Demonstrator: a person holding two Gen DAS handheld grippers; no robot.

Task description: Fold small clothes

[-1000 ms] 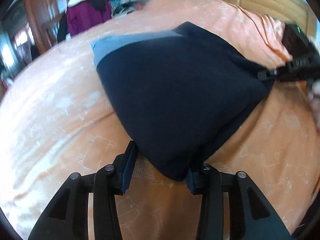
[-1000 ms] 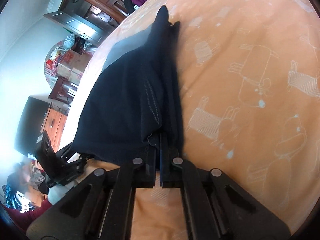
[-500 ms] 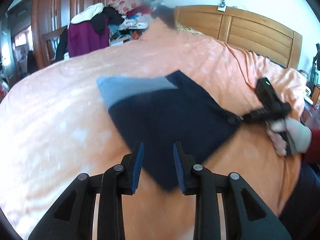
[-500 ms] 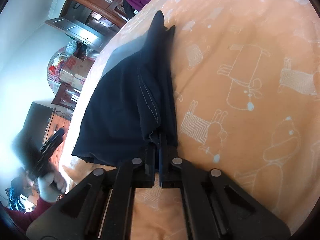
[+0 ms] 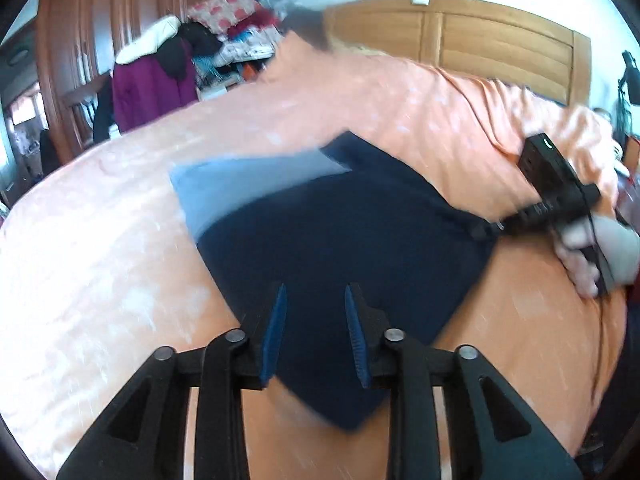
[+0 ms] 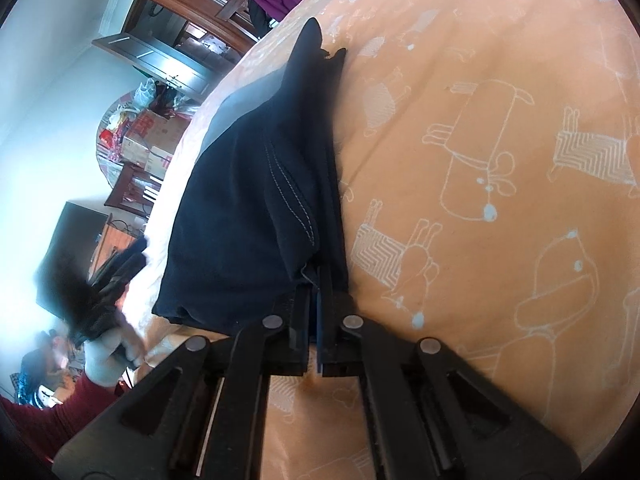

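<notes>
Left wrist view: the left hand-held gripper (image 5: 314, 334) hangs above the near corner of a dark navy garment (image 5: 340, 248), its blue-padded fingers (image 5: 276, 328) spread apart with nothing between them. The garment lies ahead of it on a bed covered by an orange bedspread (image 5: 100, 240); a lighter blue panel (image 5: 240, 184) shows at its far left edge. To the right, the right hand-held gripper (image 5: 486, 232) pinches the garment's right corner, held by a hand (image 5: 596, 256).

Right wrist view: the right hand-held gripper (image 6: 315, 280) is closed tightly on a bunched corner of the navy garment (image 6: 256, 216), which stretches ahead and to the left over the bedspread (image 6: 480, 160). Far left, blurred, is the other hand-held gripper (image 6: 128, 258).
</notes>
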